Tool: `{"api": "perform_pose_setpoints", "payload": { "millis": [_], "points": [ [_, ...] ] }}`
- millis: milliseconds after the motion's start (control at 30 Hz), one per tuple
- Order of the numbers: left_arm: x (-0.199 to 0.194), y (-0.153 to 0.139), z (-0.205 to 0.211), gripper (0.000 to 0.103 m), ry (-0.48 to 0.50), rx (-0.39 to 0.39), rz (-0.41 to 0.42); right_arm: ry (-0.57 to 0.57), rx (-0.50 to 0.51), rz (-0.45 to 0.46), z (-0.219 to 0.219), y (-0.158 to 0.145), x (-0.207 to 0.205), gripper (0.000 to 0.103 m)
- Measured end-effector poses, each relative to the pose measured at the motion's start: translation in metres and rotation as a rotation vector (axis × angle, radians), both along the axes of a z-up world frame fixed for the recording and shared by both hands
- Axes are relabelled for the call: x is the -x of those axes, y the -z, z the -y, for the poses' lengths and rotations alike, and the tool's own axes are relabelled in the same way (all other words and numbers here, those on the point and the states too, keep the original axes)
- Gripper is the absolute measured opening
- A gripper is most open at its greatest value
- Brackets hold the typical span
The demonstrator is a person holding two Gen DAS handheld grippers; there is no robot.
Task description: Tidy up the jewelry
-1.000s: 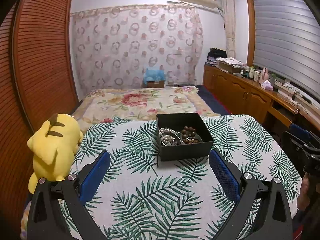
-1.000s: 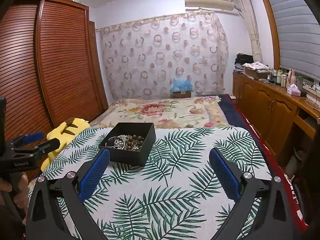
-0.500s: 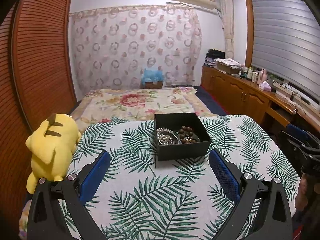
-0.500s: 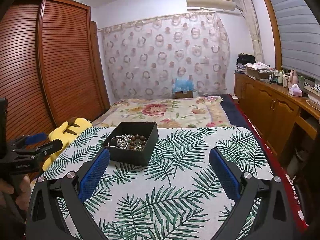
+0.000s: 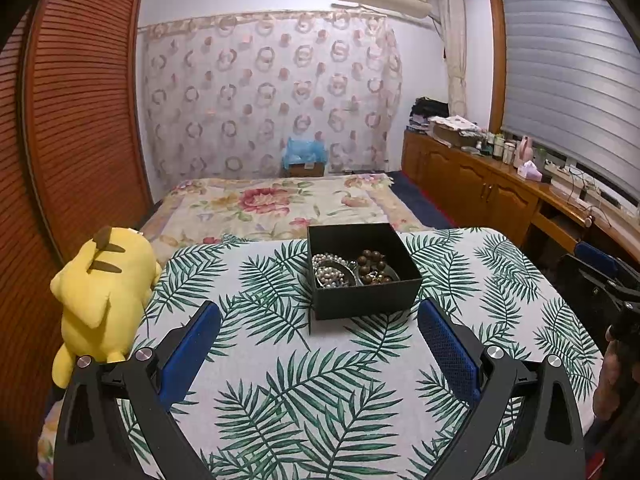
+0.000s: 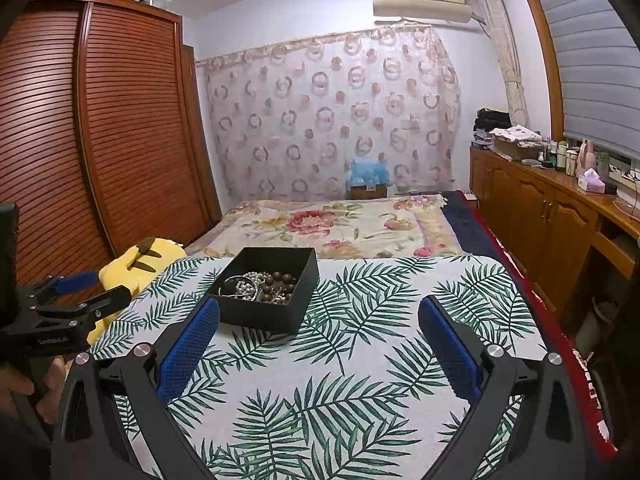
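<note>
A bench (image 5: pixel 280 380) under a palm-leaf cloth carries a black box (image 5: pixel 362 270) toward its far middle. A yellow plush toy (image 5: pixel 102 292) lies at its left edge. Both the left hand-held gripper (image 5: pixel 318 344) and right hand-held gripper (image 6: pixel 318 344) hover wide apart, empty. Pearl beads (image 5: pixel 328 270) and brown beads (image 5: pixel 374 266) lie inside the box.

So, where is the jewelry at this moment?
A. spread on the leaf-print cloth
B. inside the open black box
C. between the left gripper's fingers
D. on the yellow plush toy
B: the pearl and brown beads lie in the open black box; both grippers are open and hold nothing.
</note>
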State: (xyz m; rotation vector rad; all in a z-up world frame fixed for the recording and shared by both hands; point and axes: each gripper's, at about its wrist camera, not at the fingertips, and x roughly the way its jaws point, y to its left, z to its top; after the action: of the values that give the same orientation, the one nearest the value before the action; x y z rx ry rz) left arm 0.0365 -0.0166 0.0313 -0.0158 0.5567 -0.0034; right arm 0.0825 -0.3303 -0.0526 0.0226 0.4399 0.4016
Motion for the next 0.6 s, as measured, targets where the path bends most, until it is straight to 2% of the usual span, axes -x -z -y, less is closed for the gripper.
{"api": "perform_pose_setpoints", "payload": {
  "millis": [600],
  "points": [
    [-0.0006,-0.0013,0.0028,0.095,0.007,0.002,0.008,0.002,-0.001,0.000,0.0006,0.0000,0.0003,0.100]
  ]
}}
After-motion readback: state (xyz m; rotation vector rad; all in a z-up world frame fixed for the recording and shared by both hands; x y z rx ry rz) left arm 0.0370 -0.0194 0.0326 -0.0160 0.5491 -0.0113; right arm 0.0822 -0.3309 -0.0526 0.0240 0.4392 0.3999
